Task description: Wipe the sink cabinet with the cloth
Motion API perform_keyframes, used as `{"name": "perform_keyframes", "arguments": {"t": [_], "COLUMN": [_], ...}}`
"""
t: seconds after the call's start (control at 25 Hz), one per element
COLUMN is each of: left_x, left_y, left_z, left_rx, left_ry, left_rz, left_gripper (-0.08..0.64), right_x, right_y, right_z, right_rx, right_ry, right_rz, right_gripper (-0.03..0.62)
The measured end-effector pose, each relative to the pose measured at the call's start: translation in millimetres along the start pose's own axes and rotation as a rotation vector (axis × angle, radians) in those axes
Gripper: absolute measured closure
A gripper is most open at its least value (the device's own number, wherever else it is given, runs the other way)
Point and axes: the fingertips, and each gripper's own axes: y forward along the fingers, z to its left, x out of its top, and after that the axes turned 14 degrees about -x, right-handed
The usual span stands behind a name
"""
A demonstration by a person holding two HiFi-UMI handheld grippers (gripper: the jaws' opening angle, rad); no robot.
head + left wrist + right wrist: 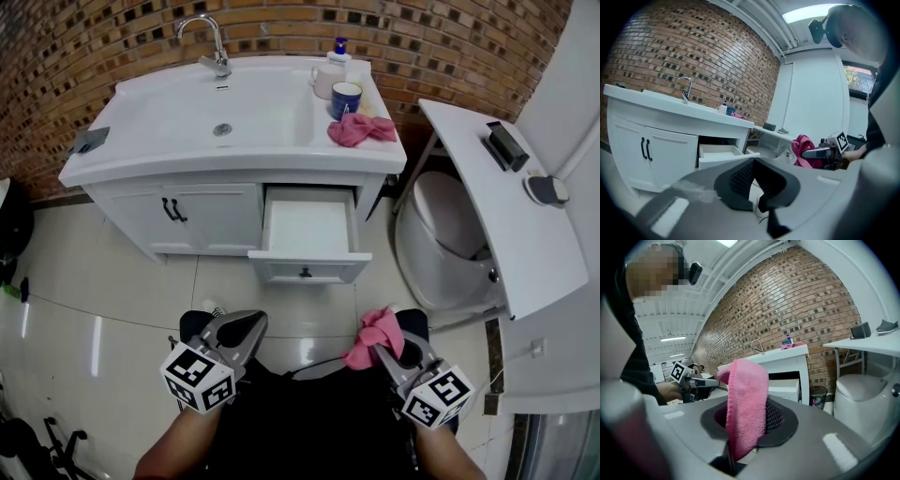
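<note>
The white sink cabinet (202, 211) stands against the brick wall, with one drawer (307, 234) pulled out. My right gripper (382, 345) is shut on a pink cloth (373, 335), held low near my body and well away from the cabinet. That cloth (746, 404) rises upright between the jaws in the right gripper view. My left gripper (246, 336) is shut with nothing in it, also low and short of the cabinet. A second pink cloth (360, 128) lies on the countertop at the right.
A tap (212, 42), a blue mug (345, 97) and a white cup (326, 79) stand on the countertop. A white toilet (448, 239) sits right of the cabinet under a white shelf (511, 202). Glossy floor tiles (112, 309) lie between me and the cabinet.
</note>
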Motion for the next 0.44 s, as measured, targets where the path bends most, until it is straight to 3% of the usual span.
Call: {"name": "perform_keyframes", "arguments": {"t": [0.44], "left_x": [-2.9], "left_y": [-2.2], "left_z": [-3.3], "left_rx": [0.000], "left_ry": [-0.006], "left_rz": [0.008], "left_gripper": [0.555], "right_x": [-0.9], "right_y": [0.8], "right_z": [3.5], "right_rx": [0.012], "right_ry": [-0.004], "right_rz": [0.010], "right_gripper": [0.502]}}
